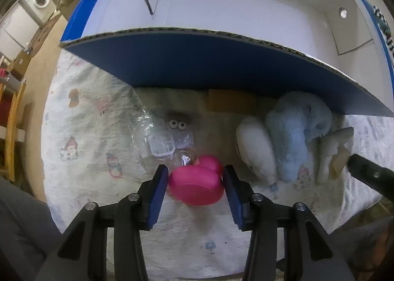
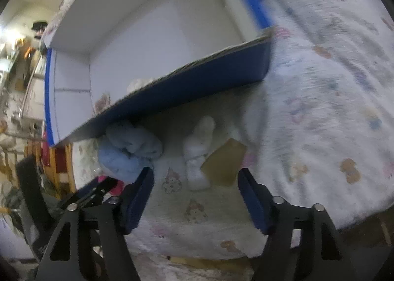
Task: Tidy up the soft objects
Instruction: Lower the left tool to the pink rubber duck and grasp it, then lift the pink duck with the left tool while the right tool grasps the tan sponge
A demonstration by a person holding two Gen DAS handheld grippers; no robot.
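My left gripper (image 1: 195, 178) has its blue pads on both sides of a pink rubber duck (image 1: 197, 186), touching or nearly touching it on the printed cloth. Behind it lie a clear bag with a toy face (image 1: 170, 136), a white plush (image 1: 256, 150) and a light blue fluffy plush (image 1: 295, 135). My right gripper (image 2: 195, 183) is open and empty, just above the cloth. Ahead of it lie the blue plush (image 2: 128, 155), a white foam piece (image 2: 197, 155) and a tan sponge (image 2: 225, 166). The blue box with a white inside (image 1: 221, 2) stands behind, its flap overhanging the objects.
The box flap (image 2: 172, 86) hangs low over the soft objects. The printed cloth (image 2: 332, 108) covers the table. The right gripper's black arm (image 1: 369, 177) shows at the right edge of the left view. Wooden furniture (image 1: 14, 118) stands at the left.
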